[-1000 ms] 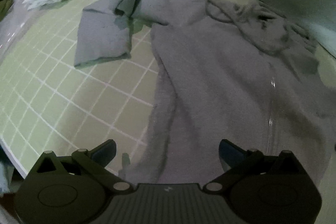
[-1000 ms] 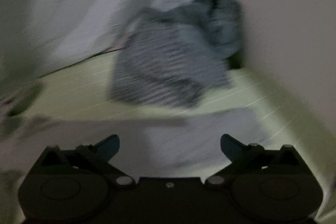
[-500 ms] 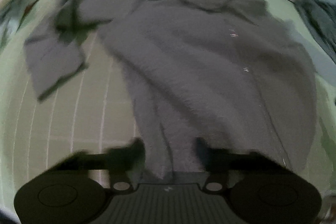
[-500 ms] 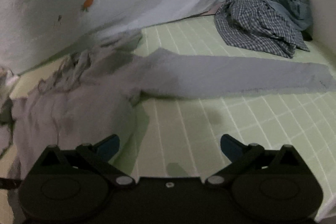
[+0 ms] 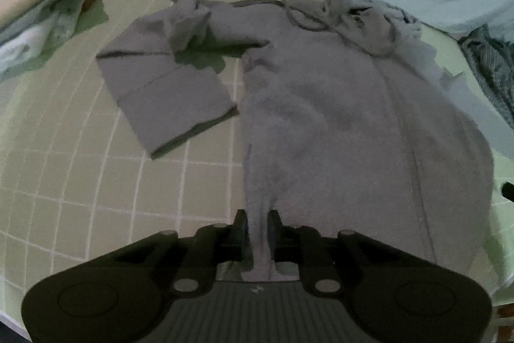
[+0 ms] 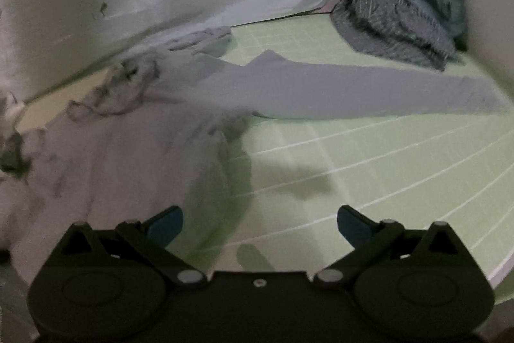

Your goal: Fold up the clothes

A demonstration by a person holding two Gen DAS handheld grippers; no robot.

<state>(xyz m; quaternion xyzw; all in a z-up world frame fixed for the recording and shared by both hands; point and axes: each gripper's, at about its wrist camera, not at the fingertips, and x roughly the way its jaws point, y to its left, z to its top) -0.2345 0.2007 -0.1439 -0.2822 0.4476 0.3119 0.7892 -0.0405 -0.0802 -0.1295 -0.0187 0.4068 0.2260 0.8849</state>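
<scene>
Nearby, hoodie (image 5: pixel 337 118) hem pinched, mat (image 6: pixel 385 176) open

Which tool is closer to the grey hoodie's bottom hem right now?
Left. The left tool is clamped on the grey hoodie's hem; the right tool hangs open over the green mat beside it.

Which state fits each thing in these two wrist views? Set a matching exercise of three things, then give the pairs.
Things:
1. left gripper
2. right gripper
3. checked shirt

States:
A. crumpled in the far corner
B. jaws wide apart over the green mat
C. jaws narrow, opening, the grey hoodie hem between them

Pairs: 1-C, 2-B, 3-A
</scene>
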